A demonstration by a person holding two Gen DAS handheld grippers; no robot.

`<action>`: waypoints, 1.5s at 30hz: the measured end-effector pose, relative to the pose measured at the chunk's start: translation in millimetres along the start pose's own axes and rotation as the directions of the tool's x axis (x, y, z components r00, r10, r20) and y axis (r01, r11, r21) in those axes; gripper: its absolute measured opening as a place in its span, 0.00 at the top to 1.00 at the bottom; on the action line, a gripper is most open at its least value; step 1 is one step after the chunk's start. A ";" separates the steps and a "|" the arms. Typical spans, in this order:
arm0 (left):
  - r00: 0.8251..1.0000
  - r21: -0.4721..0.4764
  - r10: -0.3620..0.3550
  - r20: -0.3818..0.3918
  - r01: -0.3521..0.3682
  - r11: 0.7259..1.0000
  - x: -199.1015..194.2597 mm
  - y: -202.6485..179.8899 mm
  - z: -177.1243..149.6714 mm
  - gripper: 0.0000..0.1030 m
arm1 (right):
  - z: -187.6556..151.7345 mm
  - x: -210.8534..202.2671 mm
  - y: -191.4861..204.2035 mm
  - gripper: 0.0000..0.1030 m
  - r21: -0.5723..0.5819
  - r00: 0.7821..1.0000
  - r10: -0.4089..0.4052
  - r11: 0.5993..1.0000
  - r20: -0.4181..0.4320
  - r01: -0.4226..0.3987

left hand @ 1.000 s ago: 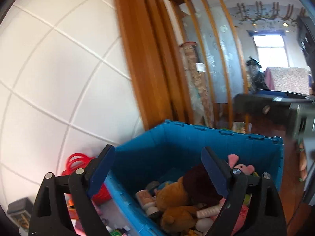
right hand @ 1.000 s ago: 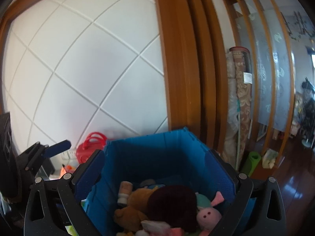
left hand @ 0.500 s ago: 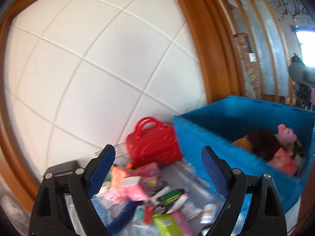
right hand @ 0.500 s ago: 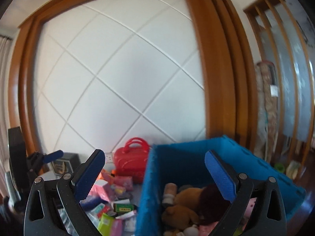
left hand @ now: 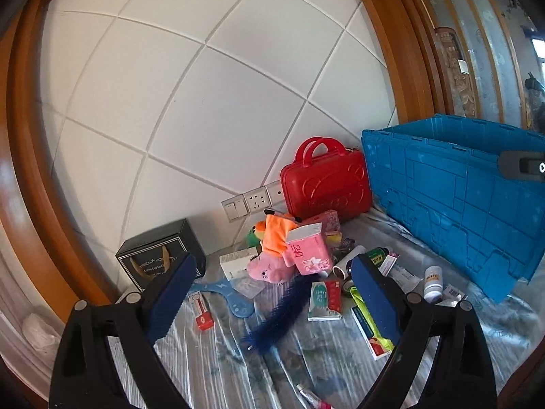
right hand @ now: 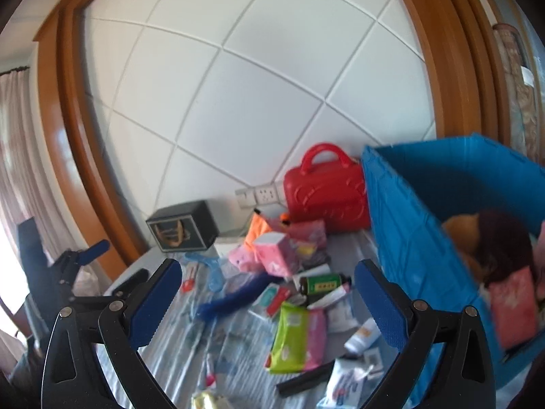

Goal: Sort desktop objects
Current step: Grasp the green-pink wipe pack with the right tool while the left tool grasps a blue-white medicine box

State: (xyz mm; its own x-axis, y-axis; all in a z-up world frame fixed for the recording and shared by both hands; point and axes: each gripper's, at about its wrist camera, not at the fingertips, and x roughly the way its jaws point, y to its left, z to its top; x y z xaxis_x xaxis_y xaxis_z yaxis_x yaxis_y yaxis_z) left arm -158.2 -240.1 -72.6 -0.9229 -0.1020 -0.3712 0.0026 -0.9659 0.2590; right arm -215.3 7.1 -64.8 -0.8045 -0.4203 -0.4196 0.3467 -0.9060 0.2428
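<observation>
A heap of small objects lies on the table: a pink tissue pack (left hand: 308, 250), a pink plush toy (left hand: 267, 269), a dark blue fuzzy stick (left hand: 279, 317), a green bottle (right hand: 322, 283), a lime green wipes pack (right hand: 291, 335) and a white pill bottle (left hand: 432, 283). A blue crate (left hand: 456, 197) stands at the right and holds plush toys (right hand: 490, 248). My left gripper (left hand: 272, 293) is open and empty above the heap. My right gripper (right hand: 269, 300) is open and empty above the heap, left of the crate (right hand: 408, 225).
A red mini suitcase (left hand: 327, 184) stands against the white wall beside the crate. A black gift box (left hand: 160, 255) sits at the back left. Wall sockets (left hand: 255, 199) are behind the heap. The left gripper (right hand: 73, 260) shows at the right wrist view's left edge.
Both grippers have swung left and downward, away from the blue crate, and now face the heap of objects on the table. Both stay open.
</observation>
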 end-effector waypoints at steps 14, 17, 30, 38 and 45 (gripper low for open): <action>0.983 -0.056 -0.106 -0.152 0.098 0.994 55.5 -17.0 -56.8 0.09 | -107.6 153.5 -9.0 0.00 -0.085 0.924 -0.054 0.996 -0.378 0.024; 0.976 -0.054 -0.105 -0.189 0.097 0.994 67.4 -22.9 -66.3 0.09 | -128.9 203.9 -24.8 0.00 -0.085 0.889 -0.056 0.996 -0.454 0.019; 0.934 -0.095 -0.144 -0.326 0.119 0.988 135.6 -50.7 -97.7 0.09 | -168.9 306.6 -82.5 0.00 -0.014 0.789 -0.009 1.000 -0.615 0.000; 0.884 -0.094 -0.192 -0.427 0.168 0.981 189.1 -93.4 -117.4 0.09 | -164.9 295.5 -76.9 0.34 -0.108 0.801 -0.059 0.994 -0.596 -0.008; 0.816 -0.126 -0.268 -0.512 0.238 0.963 234.2 -131.4 -133.2 0.09 | -161.5 279.3 -106.1 0.38 -0.115 0.809 -0.124 0.991 -0.574 0.071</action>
State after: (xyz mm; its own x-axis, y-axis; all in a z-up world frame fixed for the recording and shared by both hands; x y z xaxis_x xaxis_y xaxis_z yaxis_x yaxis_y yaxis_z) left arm -323.5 -168.8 -312.3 -0.5566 0.0540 -0.8290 -0.1687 -0.9844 0.0492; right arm -399.0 -22.2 -349.0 -0.4170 -0.2559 -0.8721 0.3421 -0.9332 0.1102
